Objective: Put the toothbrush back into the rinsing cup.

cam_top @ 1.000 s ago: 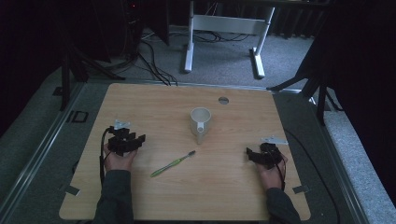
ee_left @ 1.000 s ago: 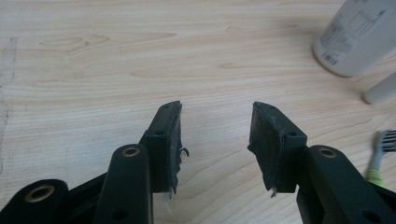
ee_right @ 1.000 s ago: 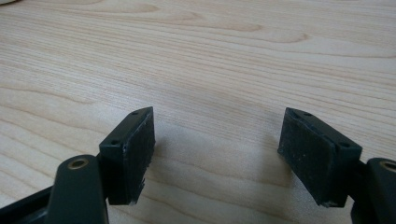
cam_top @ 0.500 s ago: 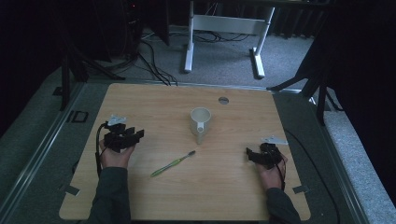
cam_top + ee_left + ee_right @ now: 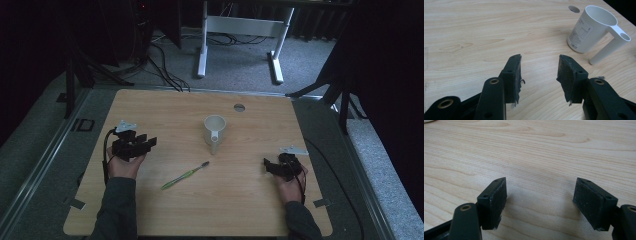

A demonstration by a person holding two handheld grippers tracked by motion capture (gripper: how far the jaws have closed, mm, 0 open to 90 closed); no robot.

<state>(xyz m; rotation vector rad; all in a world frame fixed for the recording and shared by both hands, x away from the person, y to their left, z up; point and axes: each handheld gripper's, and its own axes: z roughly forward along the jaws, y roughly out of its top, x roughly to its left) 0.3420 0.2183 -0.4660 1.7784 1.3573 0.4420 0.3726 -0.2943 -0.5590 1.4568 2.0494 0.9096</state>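
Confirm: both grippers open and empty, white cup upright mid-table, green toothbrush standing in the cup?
Not quite. In the high view the green toothbrush lies flat on the table, in front of the white cup and apart from it. The rest holds: left gripper and right gripper are open and empty, cup upright.

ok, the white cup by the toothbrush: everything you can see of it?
The white cup looks like matte plastic, standing upright and open-topped near the table's middle. A flat tab with a hole juts from its rim, and a straight leg runs from it down to the wood. A printed label sits on its side. Nothing else touches it; its inside looks empty.
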